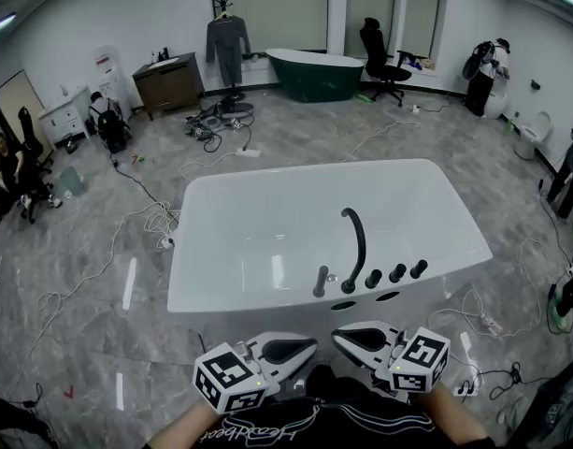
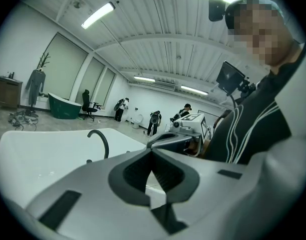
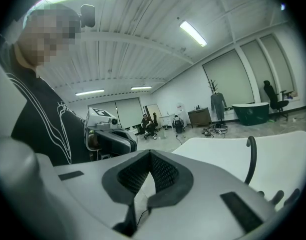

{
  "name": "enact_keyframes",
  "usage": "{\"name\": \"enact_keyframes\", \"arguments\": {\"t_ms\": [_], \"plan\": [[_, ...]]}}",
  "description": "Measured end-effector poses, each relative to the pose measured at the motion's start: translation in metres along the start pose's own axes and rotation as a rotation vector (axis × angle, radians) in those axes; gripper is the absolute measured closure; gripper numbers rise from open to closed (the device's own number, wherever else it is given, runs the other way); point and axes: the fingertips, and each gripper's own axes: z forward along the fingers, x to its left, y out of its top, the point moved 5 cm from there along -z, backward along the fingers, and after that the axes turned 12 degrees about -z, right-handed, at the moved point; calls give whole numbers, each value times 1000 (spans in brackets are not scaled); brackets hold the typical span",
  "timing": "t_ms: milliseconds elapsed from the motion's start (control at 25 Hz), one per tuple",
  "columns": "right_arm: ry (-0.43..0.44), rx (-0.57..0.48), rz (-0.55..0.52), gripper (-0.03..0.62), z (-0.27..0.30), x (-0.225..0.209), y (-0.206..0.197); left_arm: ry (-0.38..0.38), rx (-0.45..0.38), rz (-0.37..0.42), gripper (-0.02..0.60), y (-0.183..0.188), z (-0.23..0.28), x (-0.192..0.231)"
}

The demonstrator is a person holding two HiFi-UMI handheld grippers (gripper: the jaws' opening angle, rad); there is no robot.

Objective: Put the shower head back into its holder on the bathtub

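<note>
"Two grippers: how do they stand?"

"The left gripper [image 1: 305,346] and the right gripper [image 1: 342,338] both have their jaws pressed together on nothing, tips facing each other near the person's chest."

"And the shower head?"

"The shower head [image 1: 321,282] is a slim dark handle. It stands slightly tilted on the bathtub [image 1: 249,299] near rim, just left of the curved spout [image 1: 356,246]."

"Do the gripper views show it?"

"Not clearly. The left gripper view shows the spout [image 2: 99,140], but only the head view shows the shower head plainly."

Looks along the right gripper [image 3: 150,153], fingers [image 3: 166,176] pressed tip to tip with nothing between. Catches the left gripper [image 3: 124,140] just beyond at left, beside a dark striped top [image 3: 40,119]. Takes in the white bathtub [image 3: 217,151] at right, with a black curved spout [image 3: 251,156] upright on it.
</note>
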Motion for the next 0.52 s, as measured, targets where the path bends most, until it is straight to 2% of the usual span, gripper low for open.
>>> {"name": "enact_keyframes", "arguments": {"t_ms": [520], "plan": [[-34,13,20,580,4,4,-2,3,-35,-42,577,-5,-7,11]]}}
